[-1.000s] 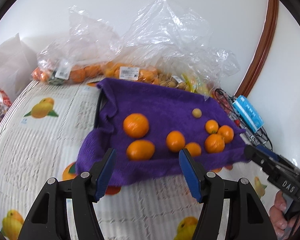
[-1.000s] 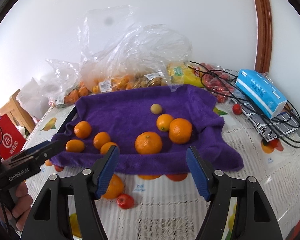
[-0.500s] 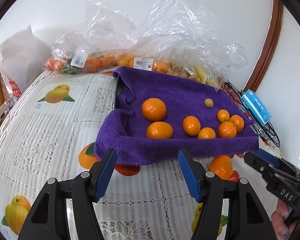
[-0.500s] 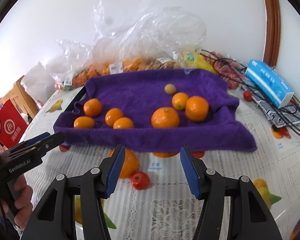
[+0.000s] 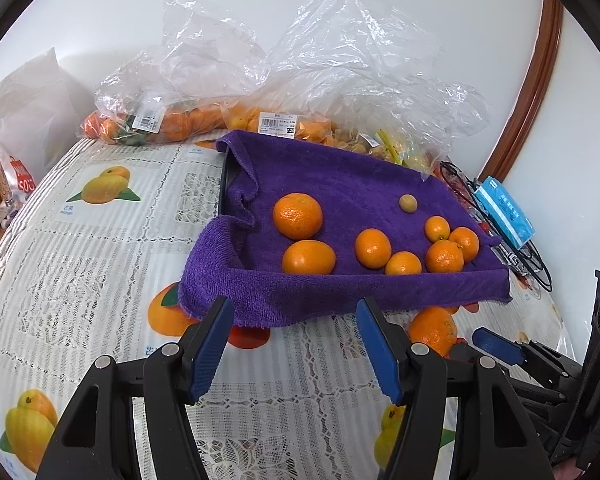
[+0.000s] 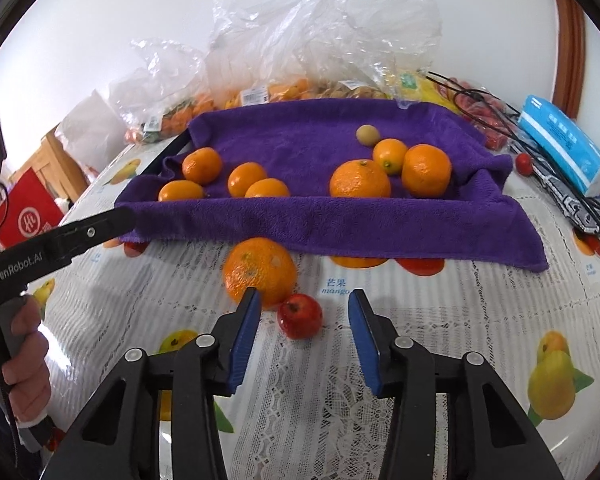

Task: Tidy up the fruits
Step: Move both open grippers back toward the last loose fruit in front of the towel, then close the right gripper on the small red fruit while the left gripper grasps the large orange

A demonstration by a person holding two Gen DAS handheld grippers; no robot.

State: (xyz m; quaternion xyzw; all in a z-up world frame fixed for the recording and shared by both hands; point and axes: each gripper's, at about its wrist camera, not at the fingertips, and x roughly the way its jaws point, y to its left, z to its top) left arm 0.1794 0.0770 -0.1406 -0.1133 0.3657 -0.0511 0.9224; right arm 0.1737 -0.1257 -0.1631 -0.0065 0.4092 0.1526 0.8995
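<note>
Left black two-finger gripper with blue pads (image 5: 292,344) held tilted downward, jaws parted, nothing gripped. Right black blue-padded gripper (image 6: 302,328) angled down, jaws just closing, still parted. Left hand (image 6: 24,364) seen wrapped around handle.

Seven oranges (image 6: 360,179) and one small yellowish fruit (image 6: 367,135) lie on my purple towel (image 6: 300,216). Just in front of its edge, a large orange (image 6: 260,270) sits on the bench, a small red fruit (image 6: 300,316) touching it.

Loose orange (image 6: 260,270) crowds small red fruit (image 6: 301,316).
</note>
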